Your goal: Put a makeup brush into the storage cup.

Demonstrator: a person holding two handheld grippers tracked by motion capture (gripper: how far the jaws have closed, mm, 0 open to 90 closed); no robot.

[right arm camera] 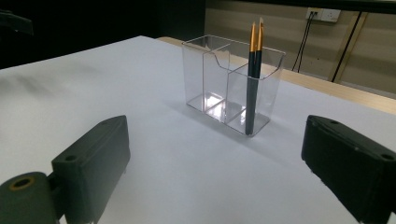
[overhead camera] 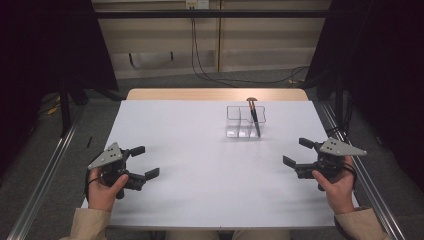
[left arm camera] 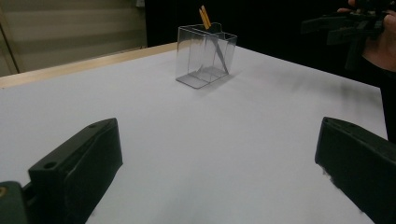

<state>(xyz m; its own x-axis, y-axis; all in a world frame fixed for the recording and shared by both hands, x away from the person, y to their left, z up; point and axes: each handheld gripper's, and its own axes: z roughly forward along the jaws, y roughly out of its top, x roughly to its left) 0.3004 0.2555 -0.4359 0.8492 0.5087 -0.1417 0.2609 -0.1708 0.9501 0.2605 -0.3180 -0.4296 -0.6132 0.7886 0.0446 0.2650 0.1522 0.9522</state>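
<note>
Item: clear organiser, far right of centre on the white table, upright, divided into compartments. Contents: dark brushes with gold ferrules, apparently two, leaning in the right-hand compartment so the wall props them; the exact count is hard to confirm.
Item: left gripper, near left, jaws apart, empty, held just above the table.
Item: right gripper, near right, jaws apart, empty.
Both grippers face the organiser, well apart from it, suggesting readiness to reach.
</note>
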